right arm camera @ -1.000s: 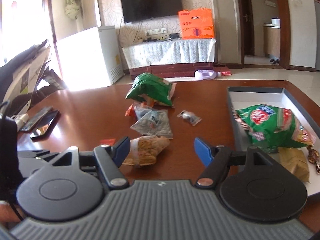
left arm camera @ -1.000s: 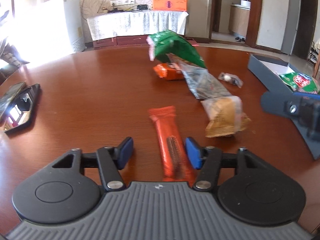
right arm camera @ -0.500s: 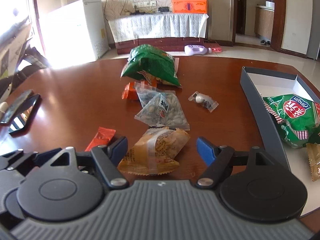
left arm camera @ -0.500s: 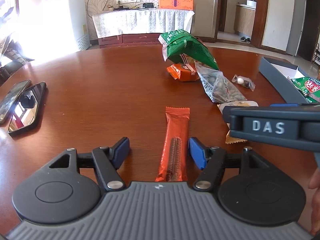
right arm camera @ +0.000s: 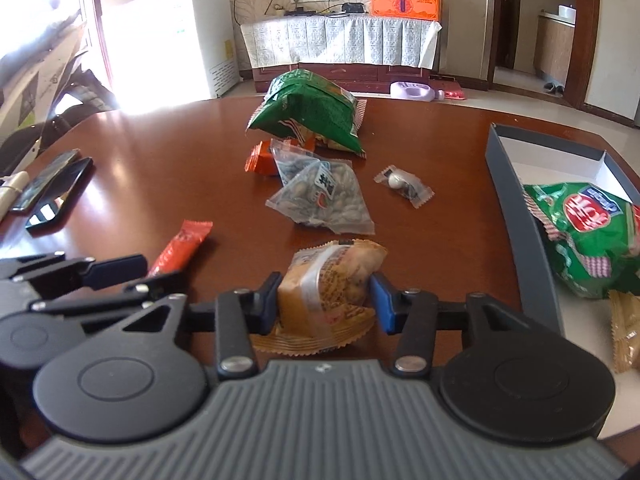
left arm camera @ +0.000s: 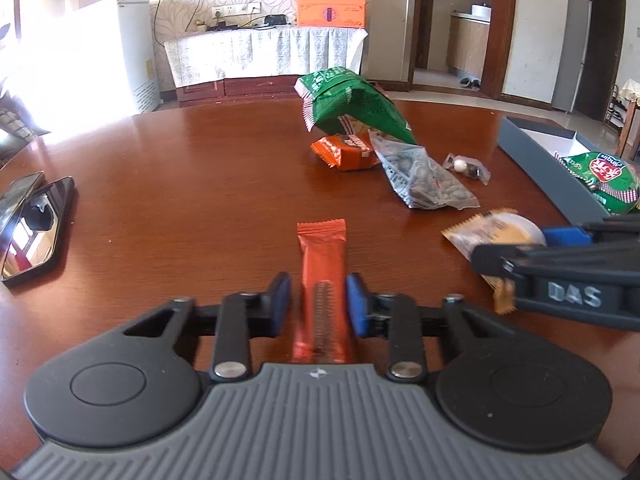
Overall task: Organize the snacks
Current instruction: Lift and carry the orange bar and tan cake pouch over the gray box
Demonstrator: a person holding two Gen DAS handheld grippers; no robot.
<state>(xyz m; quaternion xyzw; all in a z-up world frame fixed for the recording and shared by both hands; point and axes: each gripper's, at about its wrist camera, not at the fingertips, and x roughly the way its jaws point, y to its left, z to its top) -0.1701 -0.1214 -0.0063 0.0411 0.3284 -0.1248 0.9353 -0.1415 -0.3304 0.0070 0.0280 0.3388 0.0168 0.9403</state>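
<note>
Snacks partly sorted: green bag point(right arm camera: 588, 232) already in box point(right arm camera: 520, 216); left gripper point(left arm camera: 319, 304) pinches orange bar point(left arm camera: 322, 276), right gripper point(right arm camera: 326, 300) closing around pastry point(right arm camera: 332, 280); four packets lie ahead.

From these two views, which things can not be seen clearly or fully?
- Orange bar: near end hidden under the left gripper, left view.
- Pastry: near edge behind the right gripper, right view.
- Box: cut off by the right edge.
- Green bag: print too small.
</note>
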